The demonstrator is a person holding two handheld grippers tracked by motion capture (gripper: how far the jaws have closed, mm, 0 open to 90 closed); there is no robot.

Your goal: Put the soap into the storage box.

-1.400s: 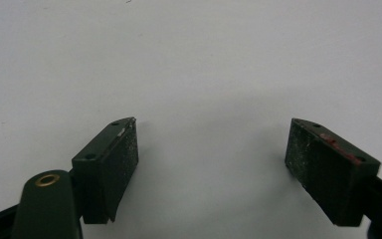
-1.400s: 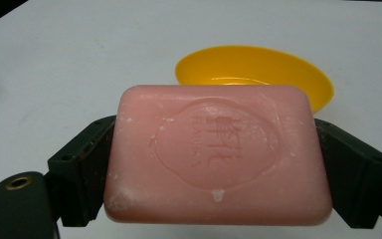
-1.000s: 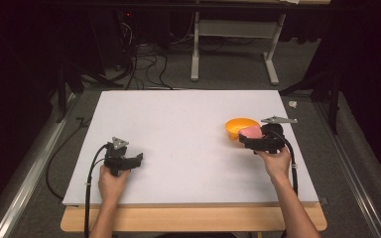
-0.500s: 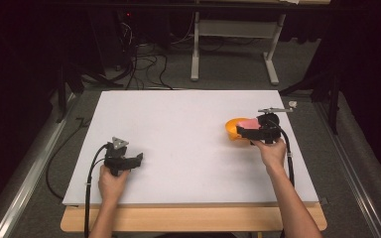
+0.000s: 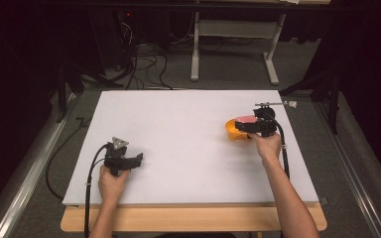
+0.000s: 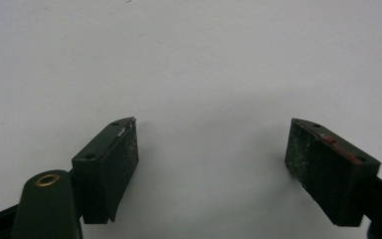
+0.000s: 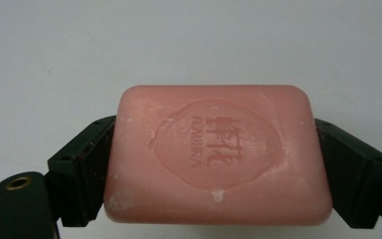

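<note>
A pink soap bar (image 7: 214, 154) with a stamped oval mark sits crosswise between the jaws of my right gripper (image 7: 214, 142), which is shut on its two short ends. In the high view that right gripper (image 5: 248, 127) holds the soap bar (image 5: 247, 119) just above an orange bowl (image 5: 231, 131) at the right side of the white table (image 5: 178, 124). My left gripper (image 5: 135, 159) rests near the front left of the table. Its jaws stand wide apart in the left gripper view (image 6: 211, 149), with nothing but bare table between them.
A small white object (image 5: 291, 103) lies at the table's far right corner. Beyond the table are a desk frame (image 5: 194, 49) and cables (image 5: 139, 64) on the floor. A wooden edge (image 5: 188, 218) runs along the table's front.
My right gripper has moved up and a little farther away with the soap, which now sits higher over the bowl. The left gripper has not moved.
</note>
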